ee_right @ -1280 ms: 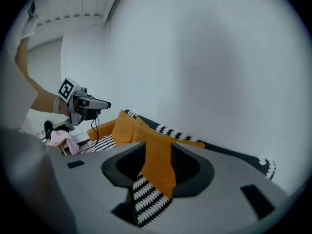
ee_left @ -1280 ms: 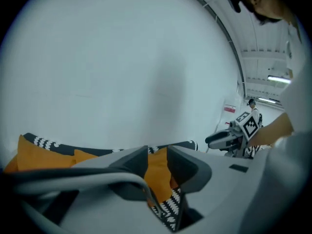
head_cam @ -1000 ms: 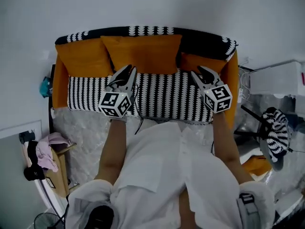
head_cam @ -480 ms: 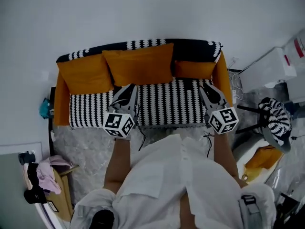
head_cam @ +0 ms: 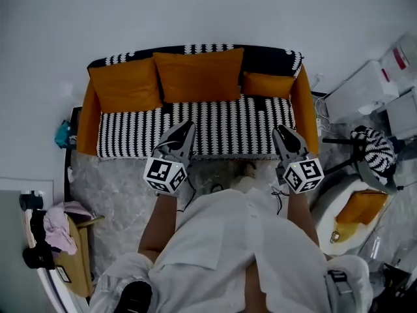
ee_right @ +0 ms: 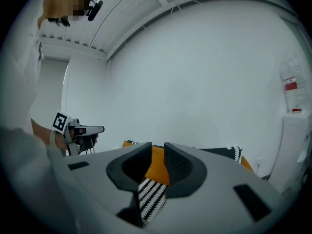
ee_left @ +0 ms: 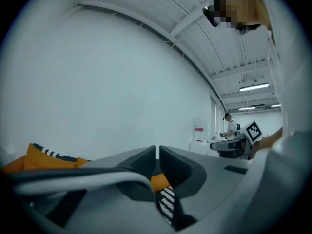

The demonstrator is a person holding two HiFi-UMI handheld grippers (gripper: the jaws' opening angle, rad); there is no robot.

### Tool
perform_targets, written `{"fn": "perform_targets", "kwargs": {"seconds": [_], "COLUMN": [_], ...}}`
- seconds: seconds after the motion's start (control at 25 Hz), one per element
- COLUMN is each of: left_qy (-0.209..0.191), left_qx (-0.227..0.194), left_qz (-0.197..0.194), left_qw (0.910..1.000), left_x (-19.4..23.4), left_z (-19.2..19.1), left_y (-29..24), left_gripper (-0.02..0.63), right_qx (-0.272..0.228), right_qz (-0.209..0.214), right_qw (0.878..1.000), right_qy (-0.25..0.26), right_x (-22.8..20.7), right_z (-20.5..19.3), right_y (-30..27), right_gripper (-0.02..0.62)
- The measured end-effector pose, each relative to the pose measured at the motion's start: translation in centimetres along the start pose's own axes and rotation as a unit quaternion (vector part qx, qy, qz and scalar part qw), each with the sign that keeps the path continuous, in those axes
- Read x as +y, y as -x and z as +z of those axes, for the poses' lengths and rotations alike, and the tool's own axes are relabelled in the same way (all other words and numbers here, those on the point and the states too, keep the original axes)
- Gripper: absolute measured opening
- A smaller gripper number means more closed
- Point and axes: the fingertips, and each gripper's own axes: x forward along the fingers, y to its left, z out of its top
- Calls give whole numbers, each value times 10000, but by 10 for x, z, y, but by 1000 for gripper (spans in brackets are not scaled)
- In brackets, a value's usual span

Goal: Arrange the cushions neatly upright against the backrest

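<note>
Both forearms reach out level toward the sofa [head_cam: 221, 119]. The left hand-held gripper [head_cam: 187, 125] has its jaws pressed together on nothing. The right hand-held gripper [head_cam: 279, 130] has jaws that narrowed, then eased slightly, and they stand a little apart, empty. Plump orange fabric cushions stand upright against the black backrest [head_cam: 267, 57]: left cushion [head_cam: 125, 85], middle cushion [head_cam: 199, 75] and small cushion [head_cam: 268, 85]. The seat is black-and-white zigzag weave.

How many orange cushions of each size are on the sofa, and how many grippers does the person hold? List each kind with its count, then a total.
Large orange cushions: 2
Small orange cushion: 1
Grippers, left gripper and right gripper: 2
Total: 5
</note>
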Motion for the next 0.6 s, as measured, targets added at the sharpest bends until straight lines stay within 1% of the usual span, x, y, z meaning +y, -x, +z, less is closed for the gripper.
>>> {"fn": "perform_targets", "kwargs": {"seconds": [0.16, 0.36, 0.48, 0.6], "left_qy": [-131, -167, -166, -163], "left_qx": [-1, -148, -219, -279], "left_qz": [119, 302, 428, 496], "left_qw": [9998, 9993, 9987, 9982], "left_x": [-16, -34, -56, -86], "left_z": [-3, 4, 4, 5], "left_y": [28, 53, 66, 77], "left_gripper": [37, 35, 35, 35], "right_qx": [-20, -239, -331, -305], "right_qz": [-38, -37, 17, 37], "right_qw": [9999, 9992, 9987, 9985], "right_qy": [147, 312, 382, 451], "right_x": [12, 11, 14, 16], "right_z": [-5, 10, 16, 17], "right_y": [26, 53, 82, 115], "right_gripper": [67, 34, 28, 15]}}
